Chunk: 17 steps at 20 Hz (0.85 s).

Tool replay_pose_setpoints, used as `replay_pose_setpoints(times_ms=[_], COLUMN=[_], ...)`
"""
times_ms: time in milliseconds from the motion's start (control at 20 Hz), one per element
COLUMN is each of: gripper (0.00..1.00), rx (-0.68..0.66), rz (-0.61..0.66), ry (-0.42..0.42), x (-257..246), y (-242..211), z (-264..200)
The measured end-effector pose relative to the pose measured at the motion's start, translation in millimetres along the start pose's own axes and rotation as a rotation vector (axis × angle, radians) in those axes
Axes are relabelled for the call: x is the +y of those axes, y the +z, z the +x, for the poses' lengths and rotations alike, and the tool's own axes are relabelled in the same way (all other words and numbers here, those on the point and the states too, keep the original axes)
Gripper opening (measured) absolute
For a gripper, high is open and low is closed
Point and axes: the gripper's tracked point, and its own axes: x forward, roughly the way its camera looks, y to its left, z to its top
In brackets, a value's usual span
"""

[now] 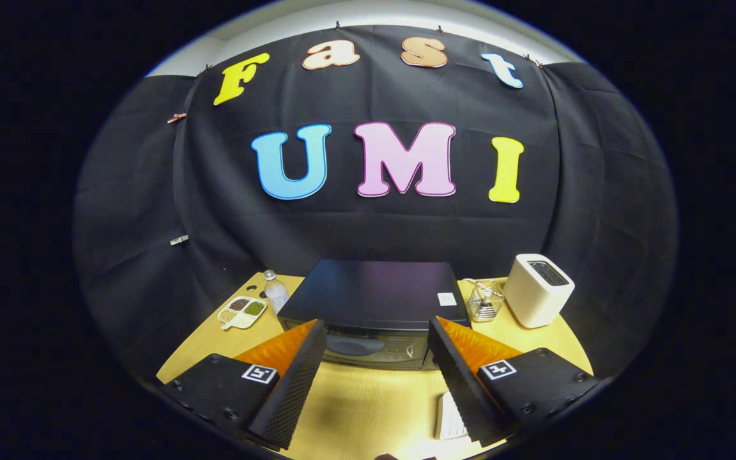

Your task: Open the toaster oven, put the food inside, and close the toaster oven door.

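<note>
Held low over the yellow tabletop (368, 402), facing a black toaster oven (371, 294) set square against the booth's back wall. Gripper (377, 324) with fingers spread wide and pinching nothing, aimed so that the oven's front falls between the two tips, an approach seemingly lined up on the door (374, 350).

Door apparently upright and shut, its dark window and lower edge just visible beyond the fingertips; handle too dim to make out, inside of the oven hidden.

Close beside the right finger, a flat white ridged piece (450, 416) on the tabletop, possibly the food, though too cut off to tell.

Pushed to the margins, likely to leave room in front of the oven: a small bottle (275, 291) and a divided dish (242, 312) of grains to its left, a wire basket (485, 300) and a white toaster (537, 299) to its right.

Consistent with a door awaiting opening, or one closed again on food inside; not settled by this view.
</note>
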Motion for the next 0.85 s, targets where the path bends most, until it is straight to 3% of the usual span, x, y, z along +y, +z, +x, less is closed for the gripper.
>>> replay_pose_setpoints(times_ms=[500, 850], gripper=[0.99, 0.99], rx=[-0.115, -0.136], rz=[-0.008, 0.031], ry=[-0.023, -0.037], x=[-21.9, -29.7], y=[57.0, 70.5], z=[-27.7, -34.0])
